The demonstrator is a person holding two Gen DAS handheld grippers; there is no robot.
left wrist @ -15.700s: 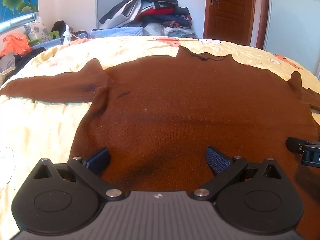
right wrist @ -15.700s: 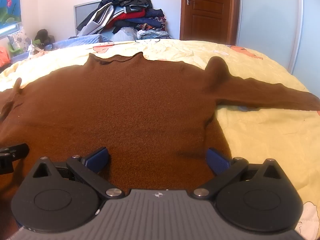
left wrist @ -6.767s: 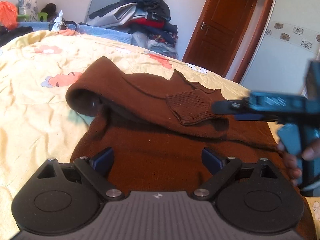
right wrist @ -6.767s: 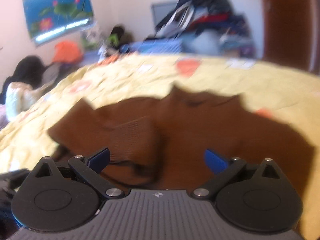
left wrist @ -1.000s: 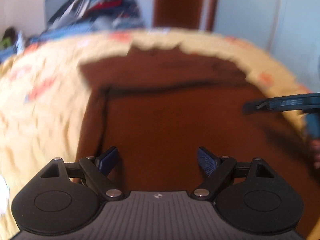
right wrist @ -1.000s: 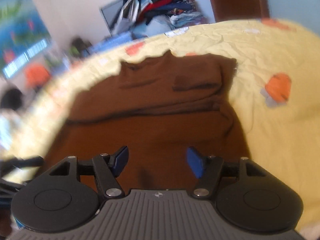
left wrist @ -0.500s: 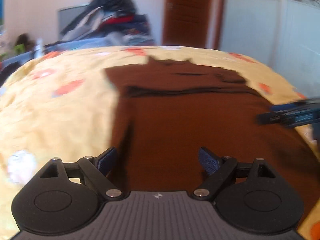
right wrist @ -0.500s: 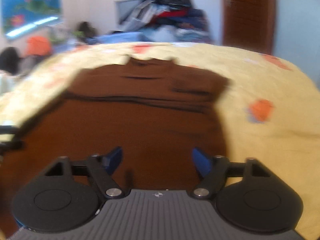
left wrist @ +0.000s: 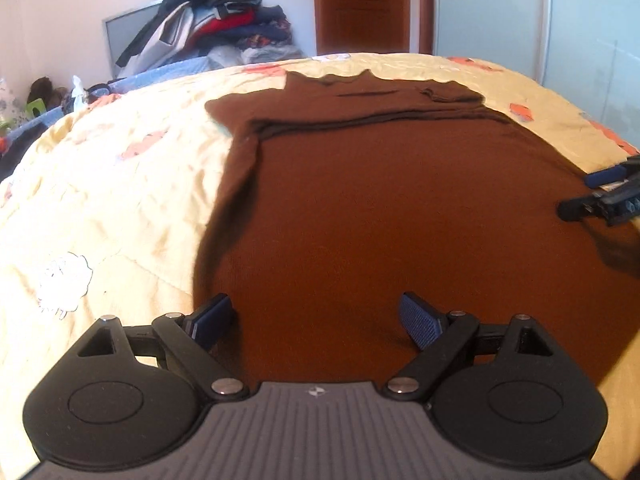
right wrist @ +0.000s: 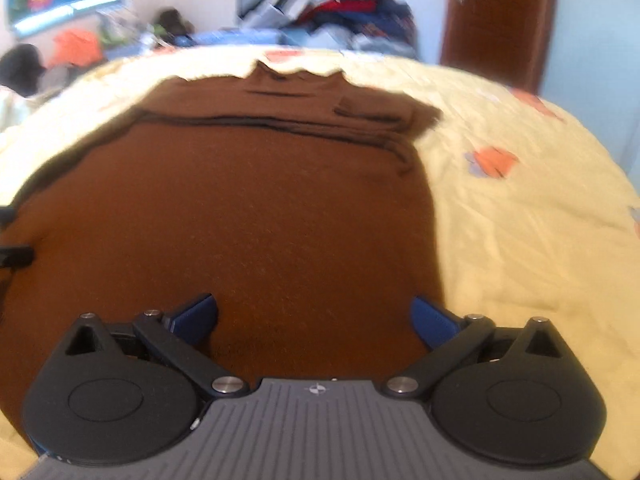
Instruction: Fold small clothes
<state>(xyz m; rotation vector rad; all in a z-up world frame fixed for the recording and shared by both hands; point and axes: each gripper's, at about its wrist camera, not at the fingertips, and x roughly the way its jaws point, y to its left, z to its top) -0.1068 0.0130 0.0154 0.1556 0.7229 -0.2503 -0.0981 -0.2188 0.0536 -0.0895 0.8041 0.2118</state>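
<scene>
R tool [right wrist: 314, 316] wide open over brown sweater [right wrist: 248, 208], nothing gripped

The left black two-finger gripper with blue pads [left wrist: 316, 316] tilts downward, jaws spread wide, nothing between them. The right black gripper [right wrist: 314, 314], likewise tilted, has just been opening, jaws empty.

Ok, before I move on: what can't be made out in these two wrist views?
- Near hem of the brown sweater: hidden in both views by each tool's own body.
- How the folded sleeves are layered: right wrist view blurred, seen edge-on.
- Right tool: cut off by the left wrist view's right edge.
- Left tool: only a dark sliver at the right wrist view's left edge.
- Clothes pile: single items blurred.
</scene>
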